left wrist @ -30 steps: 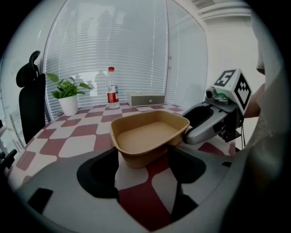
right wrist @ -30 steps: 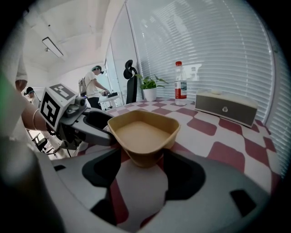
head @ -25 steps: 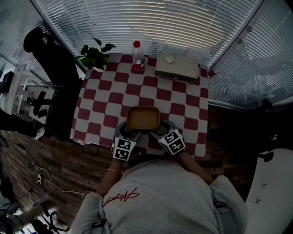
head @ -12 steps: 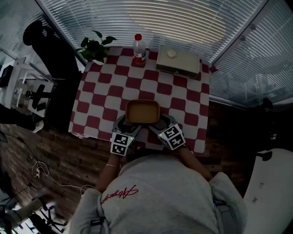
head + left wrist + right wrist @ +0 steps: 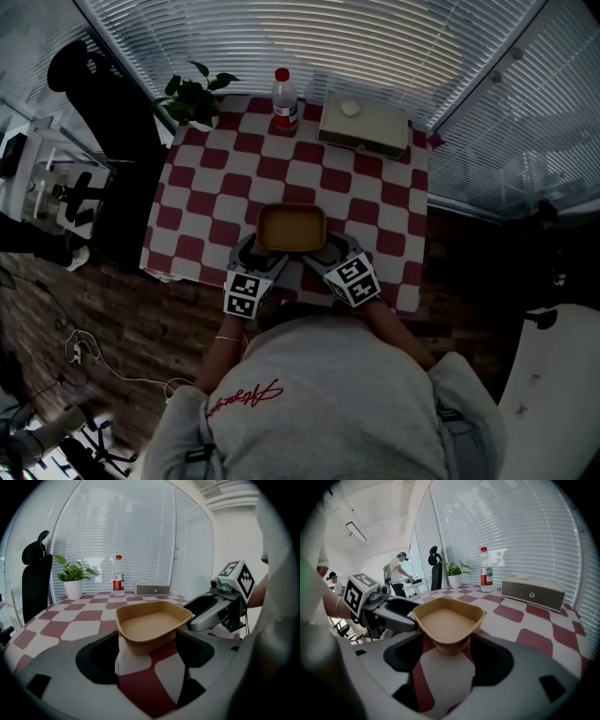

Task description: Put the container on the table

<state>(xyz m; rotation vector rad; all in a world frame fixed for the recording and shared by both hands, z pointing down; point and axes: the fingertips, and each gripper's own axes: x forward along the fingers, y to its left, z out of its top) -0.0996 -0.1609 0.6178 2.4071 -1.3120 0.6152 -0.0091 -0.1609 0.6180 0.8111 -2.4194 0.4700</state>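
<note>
Tan container [image 5: 292, 228] sits flat on the checked bench [image 5: 375, 187], apparently set down, with left gripper [image 5: 262, 261] and right gripper [image 5: 323, 261] at its near corners, jaws opening around each corner without pressing, likely to release it.

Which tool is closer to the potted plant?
Left. The left tool is left of the container, toward the potted plant; the right tool is right of it, farther. Both jaws are opening, container corners between them.

plant [image 5: 192, 96]: far left corner; bottle [image 5: 284, 98]: upright, right of it; box [image 5: 370, 131]: far right; chair [image 5: 98, 108]: left
</note>
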